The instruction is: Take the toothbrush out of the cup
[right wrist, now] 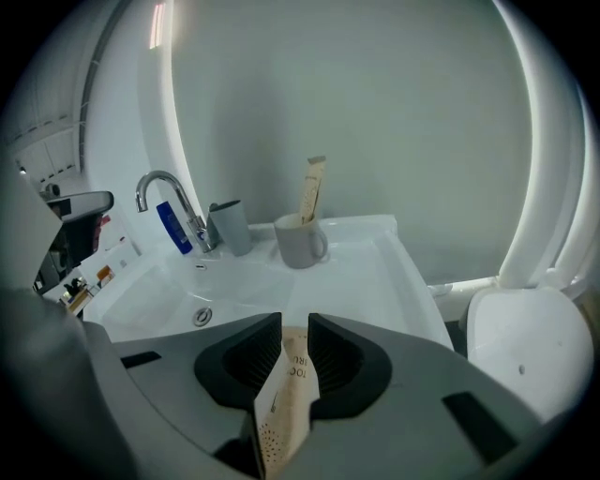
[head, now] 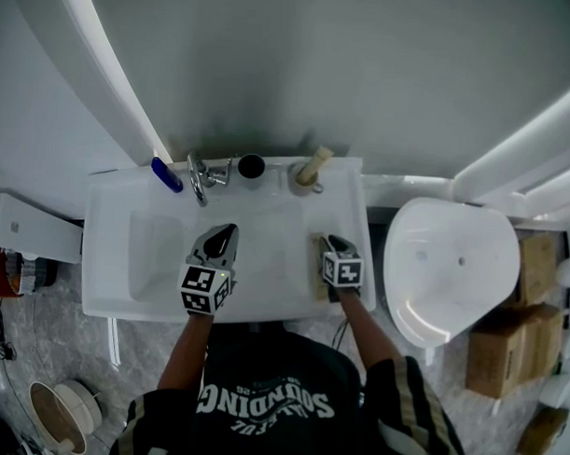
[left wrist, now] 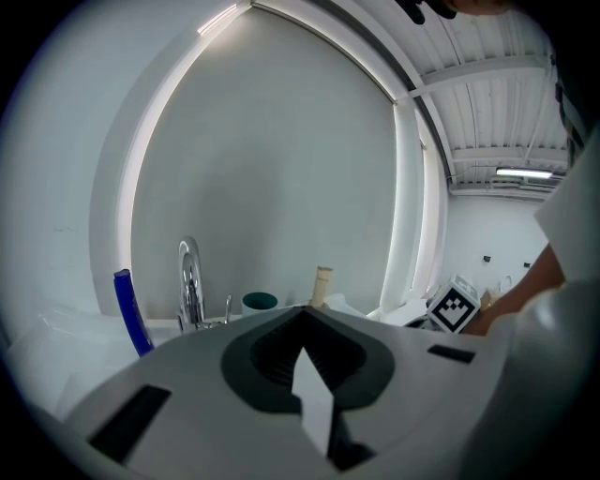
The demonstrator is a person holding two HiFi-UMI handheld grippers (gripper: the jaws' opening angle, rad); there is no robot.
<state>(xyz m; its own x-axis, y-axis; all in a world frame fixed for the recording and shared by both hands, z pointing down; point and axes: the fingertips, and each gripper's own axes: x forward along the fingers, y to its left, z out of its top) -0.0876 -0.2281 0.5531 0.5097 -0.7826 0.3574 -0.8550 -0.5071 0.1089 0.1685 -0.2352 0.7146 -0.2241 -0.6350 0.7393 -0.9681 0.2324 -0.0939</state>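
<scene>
A grey cup stands on the back right of the white sink, with a tan toothbrush pack upright in it. A second tan toothbrush pack lies low over the sink's right rim, between the jaws of my right gripper. Those jaws stand slightly apart around it and do not seem to squeeze it. My left gripper hovers over the basin, its jaws together and empty.
A chrome faucet, a dark cup and a blue bottle line the sink's back edge. A white toilet sits to the right, with cardboard boxes beyond. A mirror wall rises behind the sink.
</scene>
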